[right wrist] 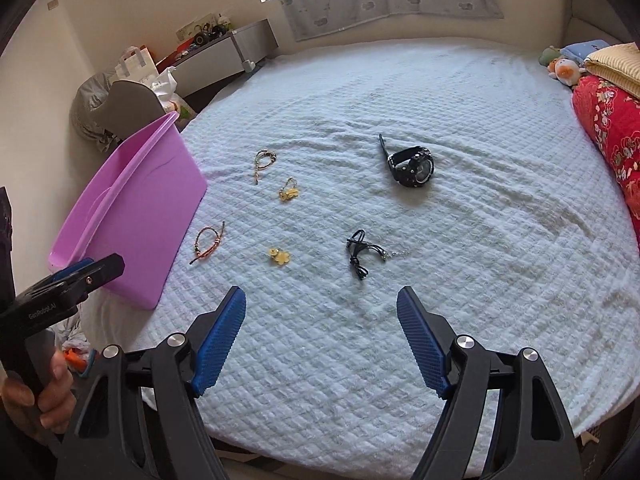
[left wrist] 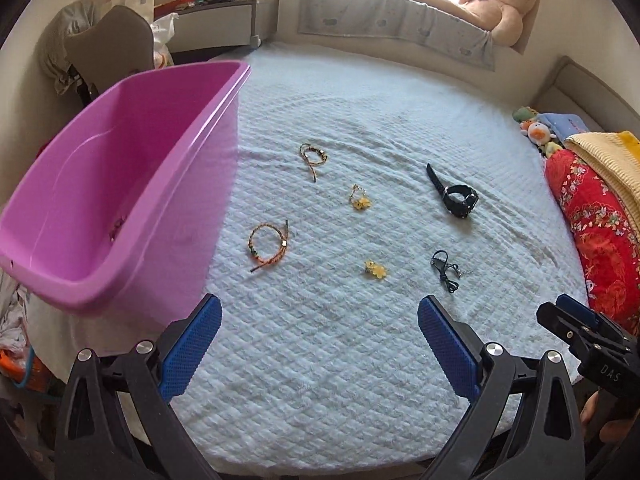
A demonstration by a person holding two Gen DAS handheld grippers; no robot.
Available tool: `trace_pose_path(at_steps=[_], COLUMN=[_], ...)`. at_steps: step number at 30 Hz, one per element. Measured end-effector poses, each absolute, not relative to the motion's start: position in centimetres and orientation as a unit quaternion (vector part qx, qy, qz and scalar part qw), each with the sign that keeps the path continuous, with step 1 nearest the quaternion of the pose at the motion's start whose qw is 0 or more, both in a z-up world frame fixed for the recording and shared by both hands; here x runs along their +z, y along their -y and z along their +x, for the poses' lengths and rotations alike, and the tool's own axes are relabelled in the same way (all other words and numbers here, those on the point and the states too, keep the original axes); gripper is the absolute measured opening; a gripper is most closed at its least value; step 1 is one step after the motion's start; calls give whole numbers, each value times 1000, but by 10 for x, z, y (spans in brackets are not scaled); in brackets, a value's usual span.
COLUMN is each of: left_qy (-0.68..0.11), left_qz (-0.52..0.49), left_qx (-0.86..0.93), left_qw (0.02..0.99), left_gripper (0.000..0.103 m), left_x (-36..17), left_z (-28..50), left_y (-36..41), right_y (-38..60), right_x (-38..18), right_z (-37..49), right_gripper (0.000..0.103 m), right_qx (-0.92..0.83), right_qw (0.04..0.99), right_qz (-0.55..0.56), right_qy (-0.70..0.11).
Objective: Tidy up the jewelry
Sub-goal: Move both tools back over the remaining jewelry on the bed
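Several pieces of jewelry lie on the pale blue bed cover [left wrist: 320, 360]. There are an orange cord bracelet [left wrist: 267, 246] [right wrist: 209, 242], a brown cord bracelet [left wrist: 313, 156] [right wrist: 263, 162], a yellow flower charm on a chain [left wrist: 360, 198] [right wrist: 289, 191], a loose yellow flower charm [left wrist: 376, 269] [right wrist: 279, 257], a black cord necklace [left wrist: 445, 268] [right wrist: 360, 252] and a black watch [left wrist: 456, 196] [right wrist: 412, 164]. A purple bin [left wrist: 100, 200] [right wrist: 132, 216] stands at the left. My left gripper [left wrist: 320, 324] is open above the near cover. My right gripper [right wrist: 322, 312] is open too, nearest the black necklace.
A red floral quilt [left wrist: 596, 232] [right wrist: 612, 120] and a yellow blanket [left wrist: 608, 156] line the right side, with small plush toys [left wrist: 536, 130] beyond. A teddy bear [left wrist: 496, 0] rests on the window ledge. A chair [left wrist: 108, 44] and clutter stand left of the bed.
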State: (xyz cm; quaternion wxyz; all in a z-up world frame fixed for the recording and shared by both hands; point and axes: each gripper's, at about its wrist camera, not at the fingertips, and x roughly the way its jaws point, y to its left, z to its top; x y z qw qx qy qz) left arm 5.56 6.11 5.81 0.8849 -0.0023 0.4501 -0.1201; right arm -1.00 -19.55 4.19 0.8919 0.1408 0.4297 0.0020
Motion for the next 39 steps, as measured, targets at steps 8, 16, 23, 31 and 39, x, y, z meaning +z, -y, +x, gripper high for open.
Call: trace_pose_path(at_steps=[8,16,23,31,39], left_qy=[-465,-474,-474,-472,-478], left_qz=[-21,-31,-30,-28,-14], left_qx=[-89,-57,-36,-21,-14], left_qw=[881,878,879,881,878], left_gripper=[97,97,97,97,97], left_x=[19,1,-14,-30,-53], left_z=[50,59,72,98,130], left_y=[-61,-70,-74,-69,-68], right_y=[205,204,206,212,213], right_x=[15,1,-13,-31,-51], right_z=[-24,-13,0,18,42], right_gripper=[75,74,75,75,74], right_qx=[-3,2,-3,-13,-15], right_qw=[892,890,888,882,875], right_qz=[136,144,139,141,138], right_qy=[-430,-434,-438,-449,-464])
